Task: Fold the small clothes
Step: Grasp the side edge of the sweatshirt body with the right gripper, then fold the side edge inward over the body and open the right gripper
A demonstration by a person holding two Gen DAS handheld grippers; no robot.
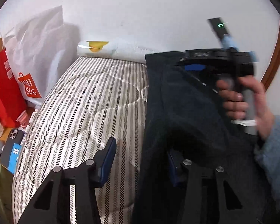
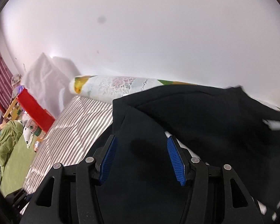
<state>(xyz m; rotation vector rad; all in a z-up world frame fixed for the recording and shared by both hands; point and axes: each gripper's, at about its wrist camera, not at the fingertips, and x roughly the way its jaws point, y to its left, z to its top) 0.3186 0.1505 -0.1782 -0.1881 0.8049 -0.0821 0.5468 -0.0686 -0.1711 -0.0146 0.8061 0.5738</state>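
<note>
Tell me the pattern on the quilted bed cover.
Grey-and-white herringbone stripes, clearest in the left wrist view.

One dark garment [image 1: 186, 112] lies on one striped mattress [image 1: 87, 100]. Two grippers: left gripper [image 1: 140, 160], right gripper [image 2: 141, 158]. One red bag [image 1: 3, 93], one white bag [image 1: 39, 52], one phone [image 1: 12, 143].

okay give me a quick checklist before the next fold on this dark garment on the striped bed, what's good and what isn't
1. Dark garment flat on the striped bed: not ok, it is lifted and draped.
2. Left gripper has cloth between its fingers: cannot tell, the garment hides the right finger.
3. Right gripper gripping cloth: not ok, its pads stand apart over the fabric.
4. Bare bed space beside the garment: ok.
5. Phone and red bag off the bed: ok.
</note>
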